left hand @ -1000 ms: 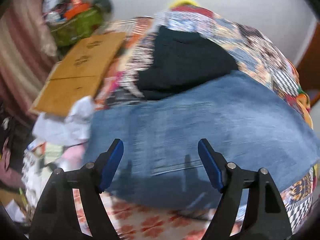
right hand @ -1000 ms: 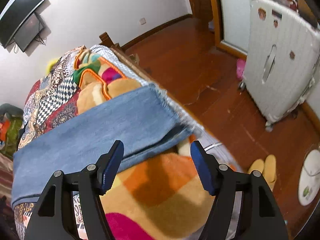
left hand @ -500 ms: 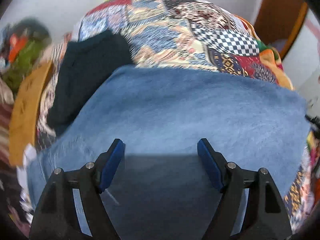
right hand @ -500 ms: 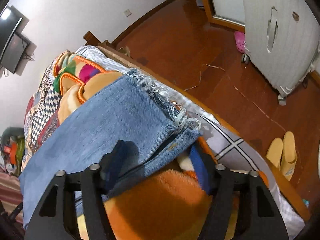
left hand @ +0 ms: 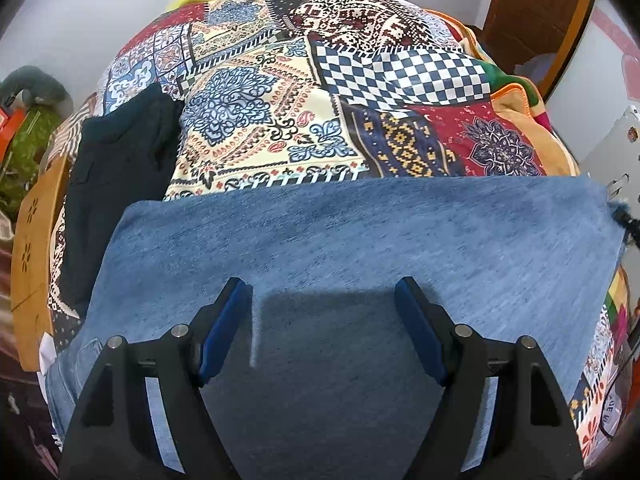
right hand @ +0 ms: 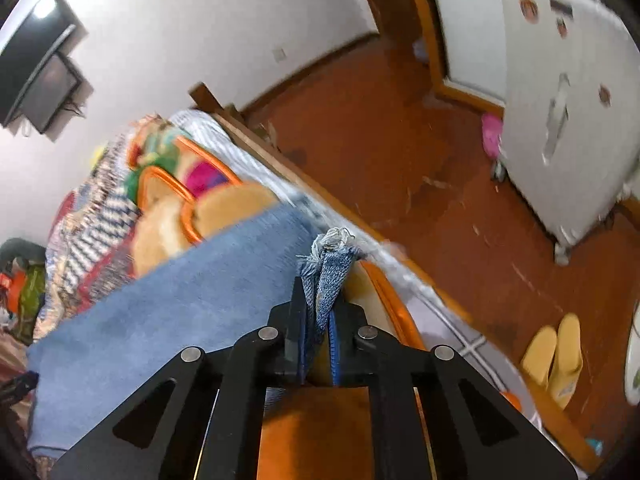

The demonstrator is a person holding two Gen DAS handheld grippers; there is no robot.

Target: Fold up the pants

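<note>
Blue jeans lie spread flat across a patchwork bedspread. My left gripper hovers over the middle of the denim, open, nothing between its blue pads. In the right wrist view the jeans stretch away to the left, and my right gripper is shut on the frayed hem end of the legs, near the bed's wooden edge. The pinched denim stands up between the pads.
A folded dark garment lies on the bed left of the jeans, beside a cardboard box. An orange blanket sits by the bed rail. Beyond are wooden floor, yellow slippers and a white cabinet.
My right gripper closed on the hem end of the jeans, which had lain flat between its open fingers. My left gripper swept from the waist end toward the middle of the jeans, still open.
</note>
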